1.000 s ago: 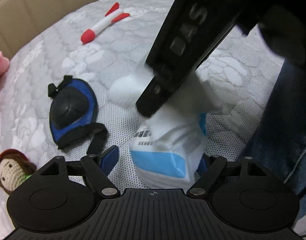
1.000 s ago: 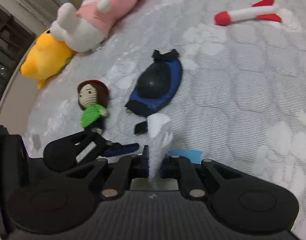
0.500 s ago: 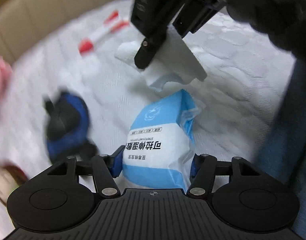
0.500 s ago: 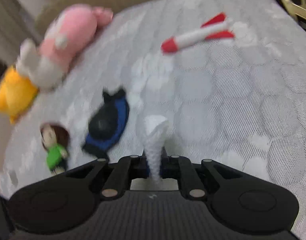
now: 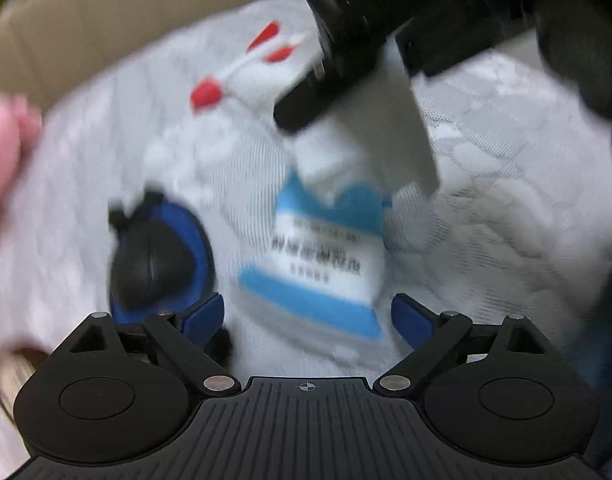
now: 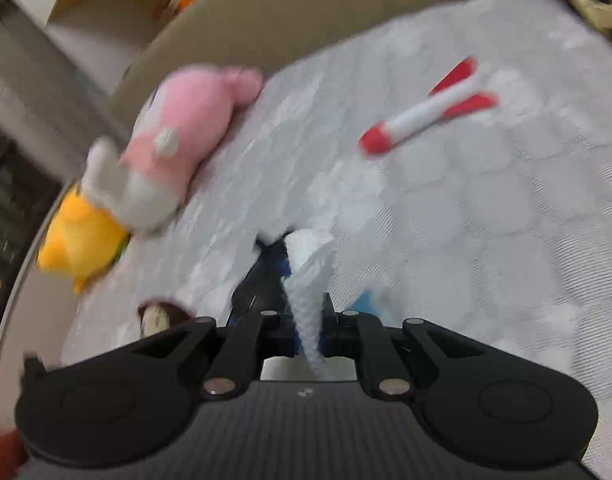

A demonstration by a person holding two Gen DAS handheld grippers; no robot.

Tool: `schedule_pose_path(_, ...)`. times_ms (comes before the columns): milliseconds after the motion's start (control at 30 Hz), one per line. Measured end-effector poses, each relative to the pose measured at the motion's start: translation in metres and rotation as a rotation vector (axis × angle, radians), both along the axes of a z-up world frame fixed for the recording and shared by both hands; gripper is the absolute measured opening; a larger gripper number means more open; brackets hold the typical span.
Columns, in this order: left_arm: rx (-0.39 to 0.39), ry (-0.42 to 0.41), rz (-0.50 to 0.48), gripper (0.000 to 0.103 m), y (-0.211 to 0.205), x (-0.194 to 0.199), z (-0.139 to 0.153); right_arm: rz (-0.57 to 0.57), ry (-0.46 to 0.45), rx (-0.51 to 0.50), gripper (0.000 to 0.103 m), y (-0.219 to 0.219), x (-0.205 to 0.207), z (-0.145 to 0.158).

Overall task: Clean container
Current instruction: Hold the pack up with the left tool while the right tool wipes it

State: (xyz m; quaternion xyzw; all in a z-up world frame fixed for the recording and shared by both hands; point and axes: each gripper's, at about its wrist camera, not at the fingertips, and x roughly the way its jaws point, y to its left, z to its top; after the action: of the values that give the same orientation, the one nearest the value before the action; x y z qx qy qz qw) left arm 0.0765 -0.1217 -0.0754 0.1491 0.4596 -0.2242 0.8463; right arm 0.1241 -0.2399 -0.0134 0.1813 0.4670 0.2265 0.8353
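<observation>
Left gripper spread wide, blue-and-white wipe pack loose between its fingers on the quilted bed, right gripper pinching a white wipe, pink plush only in right view, everything motion-blurred.

Black ribbed gripper bodies, blue-padded fingers, silver screws.

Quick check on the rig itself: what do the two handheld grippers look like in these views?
Both are matte black plastic. The left gripper has a ribbed housing, two round side discs, angled linkage arms with silver pivot pins, a small crosshair mark at centre and blue finger pads. The right gripper has the same build, with blue showing on its finger pads. No cables or sleeves are visible.
</observation>
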Motion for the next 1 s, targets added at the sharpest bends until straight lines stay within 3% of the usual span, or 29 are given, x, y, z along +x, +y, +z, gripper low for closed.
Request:
schedule_pose_path(100, -0.121, 0.155, 0.118, 0.097, 0.016, 0.013, -0.006, 0.062, 0.07, -0.173, 0.01, 0.025, 0.0, -0.018)
schedule_pose_path(167, -0.163, 0.225, 0.177, 0.098, 0.022, 0.021, -0.012, 0.044, 0.064, -0.222, 0.009, 0.025, -0.001, -0.021)
schedule_pose_path(300, -0.197, 0.26, 0.201, 0.103, 0.026, 0.026, -0.016, -0.048, 0.09, -0.245, 0.016, 0.011, 0.003, -0.024)
schedule_pose_path(467, -0.162, 0.275, 0.185, 0.103, 0.021, 0.041, -0.019, -0.04, 0.098, -0.24, 0.016, 0.011, 0.007, -0.027)
schedule_pose_path(600, -0.237, 0.144, 0.127, 0.103, 0.024, 0.042, 0.008, -0.072, 0.084, -0.212, 0.014, 0.003, 0.003, -0.022)
schedule_pose_path(667, -0.212, 0.058, 0.073, 0.101, 0.02, 0.042, 0.018, -0.113, 0.068, -0.178, 0.013, -0.006, 0.002, -0.017)
schedule_pose_path(733, -0.158, 0.022, 0.023, 0.071, 0.013, 0.045, 0.013, -0.17, 0.039, -0.149, 0.013, -0.018, 0.002, -0.01)
schedule_pose_path(833, -0.166, -0.006, 0.018, 0.069, 0.01, 0.047, 0.007, -0.239, 0.0, -0.146, 0.013, -0.031, 0.001, -0.005)
schedule_pose_path(900, -0.12, -0.076, -0.033, 0.066, 0.001, 0.039, 0.007, -0.216, -0.014, -0.069, 0.012, -0.034, 0.001, -0.003)
schedule_pose_path(1000, 0.037, -0.246, -0.212, 0.066, -0.024, 0.002, 0.007, -0.087, -0.018, 0.1, 0.012, -0.025, 0.001, 0.0)
